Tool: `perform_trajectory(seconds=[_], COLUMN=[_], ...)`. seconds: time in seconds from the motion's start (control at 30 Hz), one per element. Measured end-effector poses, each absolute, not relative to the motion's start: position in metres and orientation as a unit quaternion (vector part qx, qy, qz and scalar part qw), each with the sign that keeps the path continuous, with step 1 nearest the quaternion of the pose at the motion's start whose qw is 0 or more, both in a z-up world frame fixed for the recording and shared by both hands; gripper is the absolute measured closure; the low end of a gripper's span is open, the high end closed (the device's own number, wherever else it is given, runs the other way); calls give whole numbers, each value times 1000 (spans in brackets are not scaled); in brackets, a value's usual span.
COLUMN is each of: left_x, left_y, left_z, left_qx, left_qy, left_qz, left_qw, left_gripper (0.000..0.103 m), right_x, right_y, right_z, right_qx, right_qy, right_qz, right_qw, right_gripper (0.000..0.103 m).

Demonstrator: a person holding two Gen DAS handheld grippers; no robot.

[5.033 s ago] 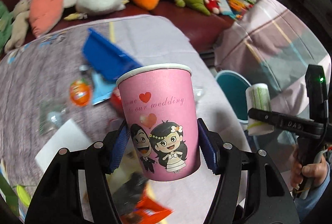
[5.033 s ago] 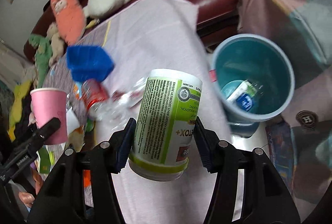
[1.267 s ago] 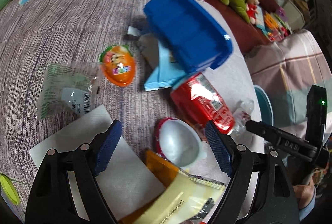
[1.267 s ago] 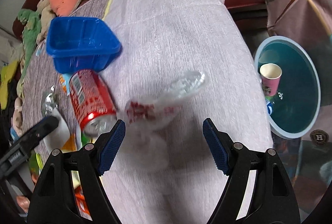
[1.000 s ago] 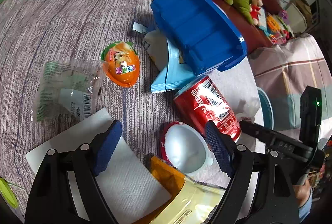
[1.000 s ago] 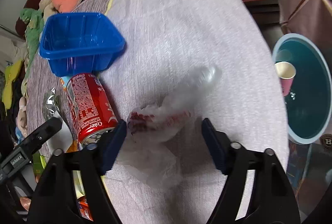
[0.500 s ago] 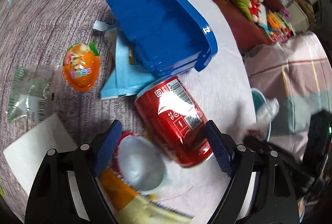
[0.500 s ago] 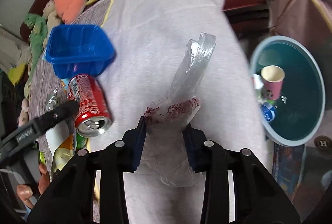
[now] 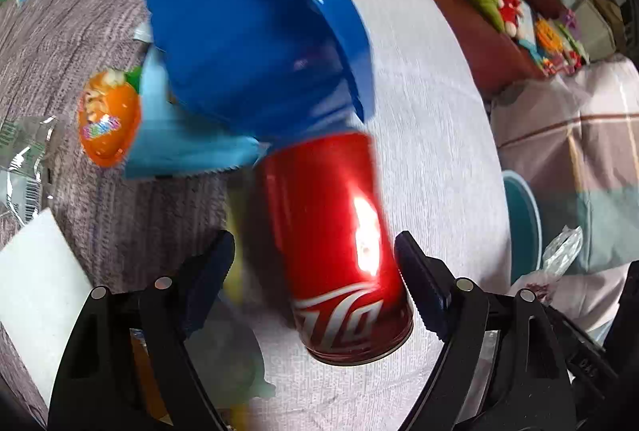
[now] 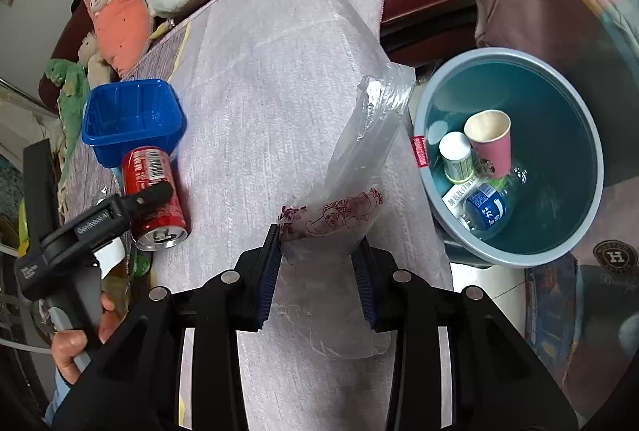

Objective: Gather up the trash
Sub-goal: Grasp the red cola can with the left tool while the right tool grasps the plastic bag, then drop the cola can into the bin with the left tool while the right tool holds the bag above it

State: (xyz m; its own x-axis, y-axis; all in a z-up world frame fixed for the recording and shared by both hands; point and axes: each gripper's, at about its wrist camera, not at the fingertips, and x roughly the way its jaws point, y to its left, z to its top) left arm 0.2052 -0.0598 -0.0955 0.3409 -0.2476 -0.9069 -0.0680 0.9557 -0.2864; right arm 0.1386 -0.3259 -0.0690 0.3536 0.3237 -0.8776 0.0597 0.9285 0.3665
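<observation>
Right gripper (image 10: 317, 267) jaws clench the crinkled clear plastic bag (image 10: 351, 191); left gripper (image 9: 311, 271) jaws, released, should straddle the red soda can (image 9: 335, 239) squarely.

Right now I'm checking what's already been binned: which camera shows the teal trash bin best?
The right wrist view: it looks down into the teal trash bin, showing the pink paper cup and bottles inside. The left wrist view catches only a sliver of the rim.

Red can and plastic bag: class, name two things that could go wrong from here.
The red can lies on its side between the left gripper's open jaws, so it may roll away as they close. The limp plastic bag in the right gripper could slip free before reaching the bin.
</observation>
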Motion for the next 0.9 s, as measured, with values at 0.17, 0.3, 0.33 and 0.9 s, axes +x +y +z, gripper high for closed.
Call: perform_trajectory(seconds=[0.17, 0.3, 0.33, 0.9], left_x=[200, 192, 189, 162], left_y=[-79, -95, -99, -185], left_z=[-95, -88, -85, -34], left_qx=[-92, -57, -47, 28], left_qy=[568, 556, 551, 509], left_qz=[-62, -72, -73, -163], left_qw=[816, 826, 830, 845], left_gripper=[48, 48, 48, 48], right_x=[133, 127, 126, 101], right_y=[-337, -343, -344, -427], right_z=[-74, -73, -72, -40], right_qx=[183, 186, 187, 238], right_qy=[563, 557, 556, 492], right_qz=[78, 82, 83, 37], right_qw=[802, 805, 806, 836], right_gripper=[69, 69, 69, 69])
